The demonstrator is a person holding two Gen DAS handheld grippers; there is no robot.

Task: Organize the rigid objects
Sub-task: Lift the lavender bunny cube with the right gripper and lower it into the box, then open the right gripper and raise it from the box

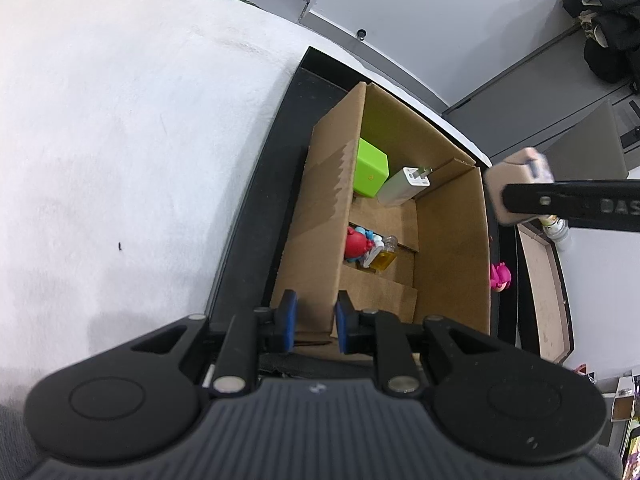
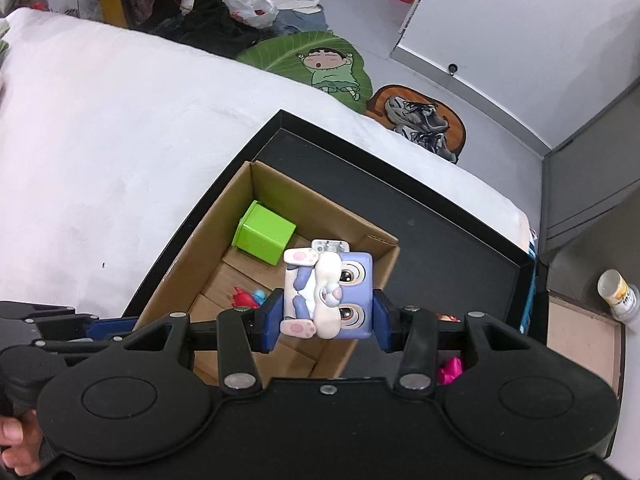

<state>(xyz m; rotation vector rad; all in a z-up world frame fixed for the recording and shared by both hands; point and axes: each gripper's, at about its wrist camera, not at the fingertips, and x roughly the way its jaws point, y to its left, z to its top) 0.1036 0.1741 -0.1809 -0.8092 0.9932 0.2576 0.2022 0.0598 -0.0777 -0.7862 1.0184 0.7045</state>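
An open cardboard box (image 1: 452, 248) (image 2: 224, 216) stands in a black tray (image 2: 440, 248) on a white bed. Inside are a green cube (image 1: 370, 172) (image 2: 264, 234), a white charger (image 1: 404, 186), a red toy (image 1: 356, 244) and a small yellow bottle (image 1: 384, 258). My right gripper (image 2: 326, 314) is shut on a blue-and-white bunny cube toy (image 2: 328, 294) and holds it above the box's near right corner; the toy also shows in the left wrist view (image 1: 520, 188). My left gripper (image 1: 316, 320) is shut on the box's left wall (image 1: 320, 240).
A pink toy (image 1: 500, 276) (image 2: 450, 368) lies in the tray right of the box. A bedside shelf (image 2: 580, 332) with a small bottle (image 2: 618, 294) stands at the right. Shoes (image 2: 424, 120), bags and clothes lie on the floor beyond the bed.
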